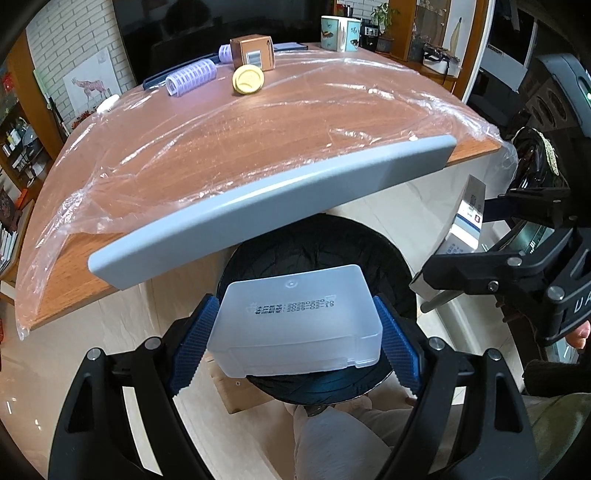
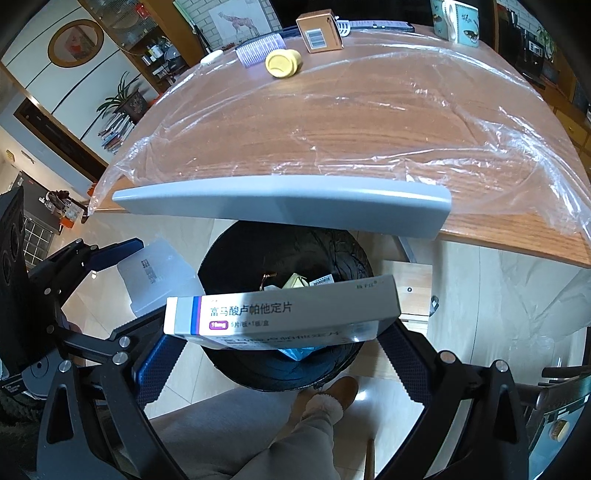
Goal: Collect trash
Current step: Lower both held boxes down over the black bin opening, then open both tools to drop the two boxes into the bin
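My left gripper (image 1: 295, 328) is shut on a translucent white plastic box (image 1: 295, 317) and holds it over the black-lined trash bin (image 1: 332, 240) on the floor. My right gripper (image 2: 280, 350) is shut on a flat grey medicine carton (image 2: 284, 310) with purple trim, held over the same bin (image 2: 251, 258), which has several scraps inside. The left gripper and its box (image 2: 155, 277) show at the left of the right wrist view. The right gripper and carton (image 1: 469, 214) show at the right of the left wrist view.
A wooden table (image 1: 258, 122) under clear plastic sheet sits beyond the bin, with a grey chair back (image 1: 277, 210) between. On its far side lie a yellow lid (image 1: 248, 79), a brown carton (image 1: 253, 51), a purple comb (image 1: 190, 77) and a mug (image 1: 340, 33).
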Motion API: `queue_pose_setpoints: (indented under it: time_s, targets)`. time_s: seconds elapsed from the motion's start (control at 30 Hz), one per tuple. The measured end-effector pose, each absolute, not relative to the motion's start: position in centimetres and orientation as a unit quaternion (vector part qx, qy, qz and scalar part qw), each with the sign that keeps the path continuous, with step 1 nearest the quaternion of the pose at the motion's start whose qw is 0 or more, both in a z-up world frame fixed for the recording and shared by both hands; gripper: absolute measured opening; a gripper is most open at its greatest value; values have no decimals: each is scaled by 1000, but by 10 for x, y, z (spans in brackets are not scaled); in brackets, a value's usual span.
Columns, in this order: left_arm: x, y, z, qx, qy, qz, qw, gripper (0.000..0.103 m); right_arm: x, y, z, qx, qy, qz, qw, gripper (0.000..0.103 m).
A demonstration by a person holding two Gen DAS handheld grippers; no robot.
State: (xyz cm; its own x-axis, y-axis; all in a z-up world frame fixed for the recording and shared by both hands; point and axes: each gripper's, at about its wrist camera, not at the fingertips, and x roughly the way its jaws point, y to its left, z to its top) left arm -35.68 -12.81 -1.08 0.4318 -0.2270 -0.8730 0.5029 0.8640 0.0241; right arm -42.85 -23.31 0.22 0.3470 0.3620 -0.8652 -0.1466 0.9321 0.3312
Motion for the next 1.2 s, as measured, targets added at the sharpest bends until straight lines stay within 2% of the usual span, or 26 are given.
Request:
queue_pose_setpoints:
  time_s: [0.8,1.2]
  targets:
    - [-348,-136,-48,164,518,-220,810,85,-407,-215,-21,93,562,150,808,98]
    - [-344,-142,-49,161,518,-241,805,85,-402,-216,-23,103,567,151,803,98]
